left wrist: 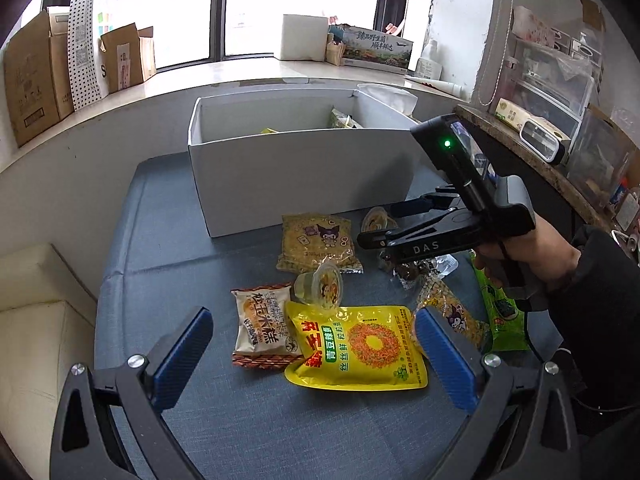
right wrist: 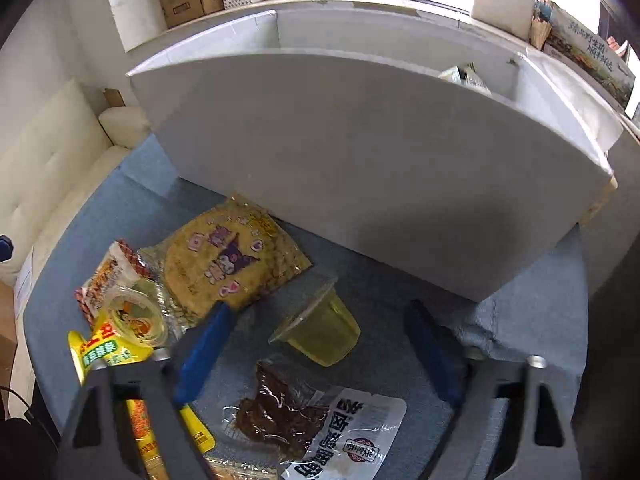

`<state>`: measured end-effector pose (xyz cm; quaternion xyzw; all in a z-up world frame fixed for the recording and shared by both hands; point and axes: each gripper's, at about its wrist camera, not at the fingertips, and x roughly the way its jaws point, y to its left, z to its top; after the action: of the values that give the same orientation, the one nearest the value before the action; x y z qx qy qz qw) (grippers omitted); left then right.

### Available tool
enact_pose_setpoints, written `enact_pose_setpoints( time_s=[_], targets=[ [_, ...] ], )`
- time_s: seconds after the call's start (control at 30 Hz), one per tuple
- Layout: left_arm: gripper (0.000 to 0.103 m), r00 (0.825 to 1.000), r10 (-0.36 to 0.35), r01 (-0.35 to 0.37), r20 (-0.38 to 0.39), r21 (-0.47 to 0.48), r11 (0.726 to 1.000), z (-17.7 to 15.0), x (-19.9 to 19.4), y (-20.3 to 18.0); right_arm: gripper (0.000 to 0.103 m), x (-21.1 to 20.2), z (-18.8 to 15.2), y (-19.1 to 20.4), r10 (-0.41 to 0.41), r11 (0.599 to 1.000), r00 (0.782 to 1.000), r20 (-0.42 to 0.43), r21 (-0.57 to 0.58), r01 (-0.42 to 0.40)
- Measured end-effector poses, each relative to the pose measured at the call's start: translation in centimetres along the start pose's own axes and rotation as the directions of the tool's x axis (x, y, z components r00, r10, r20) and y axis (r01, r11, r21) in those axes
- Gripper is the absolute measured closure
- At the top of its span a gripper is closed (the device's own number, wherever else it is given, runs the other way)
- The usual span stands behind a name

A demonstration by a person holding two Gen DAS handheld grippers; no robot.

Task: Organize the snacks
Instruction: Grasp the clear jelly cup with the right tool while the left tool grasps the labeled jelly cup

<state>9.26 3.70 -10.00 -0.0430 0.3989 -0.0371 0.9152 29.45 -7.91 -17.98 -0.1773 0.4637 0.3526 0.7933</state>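
Right wrist view: right gripper [right wrist: 316, 344] hangs open over a tipped jelly cup [right wrist: 320, 330], pads not touching.
Pick step; next: close, lift to white box [right wrist: 360, 152]. Left gripper [left wrist: 314, 354] open, empty.

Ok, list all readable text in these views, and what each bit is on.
"DAS": side of the right claw.
"臻品野生菌 顺丰到达": printed box on the windowsill.
Yellow pouch, biscuit pack, meat pack: Chinese print, upside down or cut off, not reliably readable.
Cardboard-box labels: too small.
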Motion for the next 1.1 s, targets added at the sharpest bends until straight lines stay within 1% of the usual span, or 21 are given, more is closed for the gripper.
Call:
enact_pose_setpoints(
  time_s=[0.03,0.07,0.13,0.2,0.33,0.47,0.57,0.63,0.7,0.83,0.87,0.97,1.03,1.07,1.1],
  targets=[
    [0.000,1.000,-0.001,0.001,-0.003,-0.002,1.000,0.0,0.1,0.0,0.049,0.3,-0.1,0.0,-0.012,1.000,1.000,-0.013,0.003,0.012],
    [0.000,1.000,-0.003,0.002,-0.003,-0.004,1.000,0.0,0.2,0.0,0.052,0.6,-0.2,0.0,-0.015,1.000,1.000,-0.017,0.004,0.015],
    [0.000,1.000,-0.005,0.005,-0.003,-0.003,1.000,-0.1,0.3,0.0,0.053,0.6,-0.5,0.1,-0.018,1.000,1.000,-0.011,-0.005,0.018],
    [0.000,1.000,-0.002,0.002,-0.004,0.004,1.000,-0.1,0.5,-0.1,0.053,0.5,-0.6,0.1,0.003,1.000,1.000,-0.011,-0.001,-0.003],
    [0.000,1.000,0.004,-0.004,-0.015,0.007,1.000,-0.2,1.3,-0.2,0.053,-1.0,-1.1,0.1,0.032,0.999,0.999,0.031,0.009,-0.032],
    [0.000,0.999,0.022,-0.022,-0.033,0.007,1.000,0.2,2.8,-0.2,0.053,-2.6,-1.4,0.2,0.040,0.999,0.997,0.059,0.014,-0.041],
    [0.000,0.999,0.012,-0.012,-0.045,-0.007,1.000,0.5,4.0,0.1,0.053,-3.6,-1.9,0.2,0.049,0.998,0.997,0.067,0.021,-0.051],
    [0.000,0.999,0.010,-0.011,-0.052,-0.010,1.000,0.6,5.0,0.4,0.053,-4.6,-2.0,0.7,0.055,0.998,0.994,0.093,0.014,-0.057],
    [0.000,0.997,0.020,-0.021,-0.075,-0.005,1.000,0.8,6.2,0.4,0.053,-6.1,-2.6,0.8,0.058,0.998,0.991,0.122,0.023,-0.062],
    [0.000,0.994,0.049,-0.047,-0.099,0.024,0.999,1.2,8.5,0.0,0.053,-9.6,-4.2,1.2,0.053,0.997,0.981,0.189,0.041,-0.061],
    [0.000,0.993,0.061,-0.058,-0.102,0.035,0.998,1.3,9.0,-0.2,0.053,-10.3,-4.1,0.9,0.055,0.997,0.978,0.200,0.049,-0.066],
    [0.001,0.989,0.098,-0.088,-0.115,0.092,0.992,1.4,10.4,-0.9,0.053,-12.2,-5.4,0.7,0.056,0.996,0.971,0.233,0.055,-0.070],
    [0.007,0.986,0.100,-0.087,-0.130,0.105,0.991,1.5,11.2,-1.0,0.053,-12.5,-5.7,1.1,0.049,0.996,0.970,0.236,0.061,-0.065],
    [0.021,0.985,0.102,-0.087,-0.140,0.108,0.990,1.6,11.6,-1.0,0.053,-12.4,-5.8,1.2,0.055,0.995,0.970,0.236,0.065,-0.072],
    [0.038,0.983,0.100,-0.083,-0.157,0.110,0.990,1.7,12.1,-0.9,0.053,-12.6,-6.0,1.2,0.059,0.995,0.970,0.237,0.068,-0.077]
  ],
)
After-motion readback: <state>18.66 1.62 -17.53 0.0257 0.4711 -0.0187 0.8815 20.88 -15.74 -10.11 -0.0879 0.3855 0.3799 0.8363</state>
